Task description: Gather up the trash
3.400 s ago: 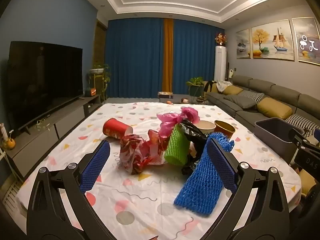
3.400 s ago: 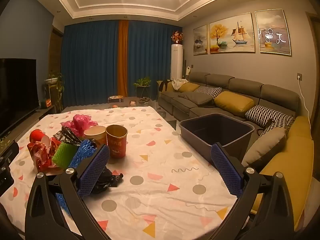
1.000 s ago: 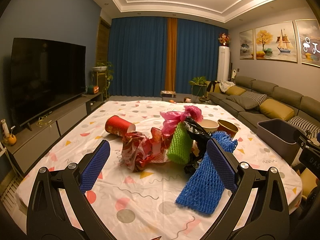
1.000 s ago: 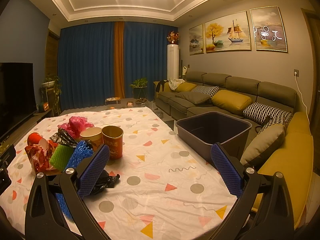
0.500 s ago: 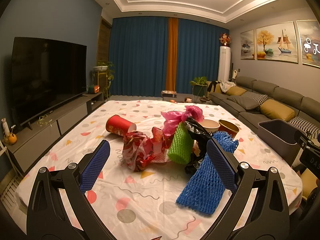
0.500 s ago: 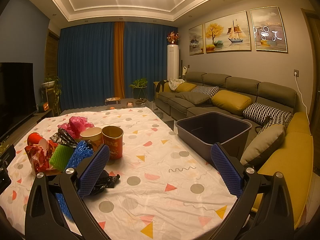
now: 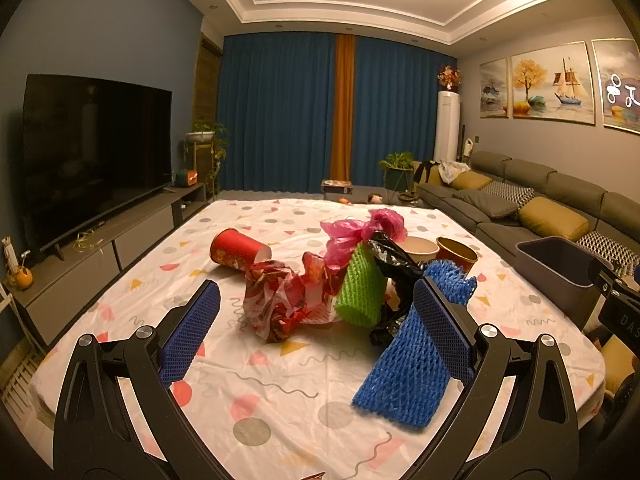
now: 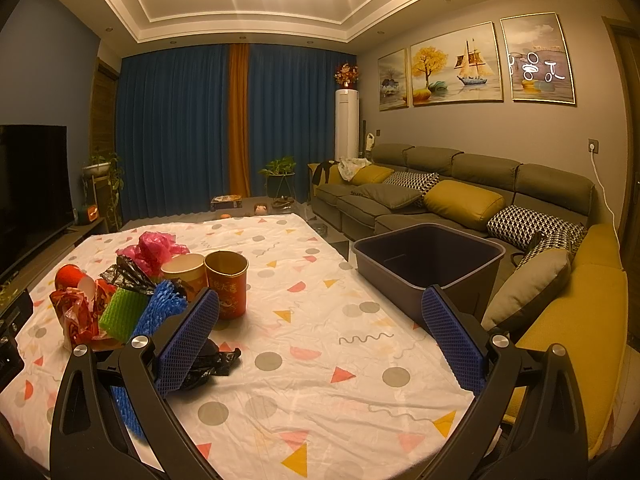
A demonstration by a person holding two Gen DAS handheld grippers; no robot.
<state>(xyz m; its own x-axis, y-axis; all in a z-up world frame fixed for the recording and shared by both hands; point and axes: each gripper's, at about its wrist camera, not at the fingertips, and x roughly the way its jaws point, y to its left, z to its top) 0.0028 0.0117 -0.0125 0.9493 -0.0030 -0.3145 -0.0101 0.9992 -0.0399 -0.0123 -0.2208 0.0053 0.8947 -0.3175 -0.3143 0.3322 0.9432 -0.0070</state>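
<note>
Standing beside the table (image 8: pixel 320 360), I saw a white cloth with coloured dots, triangles and squiggles, slightly wrinkled, covering it. On it lay a small heap of trash. I counted two tubes of soft foam netting: one blue foam net sleeve (image 7: pixel 412 368), long and flattened, lying nearest, and one green foam net sleeve (image 7: pixel 360 288), shorter and round, leaning in the heap. There were three thin plastic bags: one crumpled red printed plastic bag (image 7: pixel 276 300), glossy and full of folds, one pink plastic bag (image 7: pixel 360 232) behind it, and one black plastic bag (image 7: pixel 390 264), shiny and wrinkled, between the two sleeves. I counted three paper cups: one red paper cup (image 7: pixel 236 250) lying on its side, one pale beige paper cup (image 8: pixel 186 270) standing upright, and one gold and red paper cup (image 8: pixel 228 288) upright just beside it, touching or nearly so.

One dark grey plastic bin (image 8: pixel 428 260), square with rounded corners, stood at the right edge of the table, well apart from the heap, and nothing showed inside it.

The left gripper (image 7: pixel 316 332) hung above the near part of the cloth, facing the heap, with its two blue textured pads wide apart and nothing between them. The right gripper (image 8: pixel 320 340) was spread wide too, holding nothing, over bare cloth between heap and bin.
</note>
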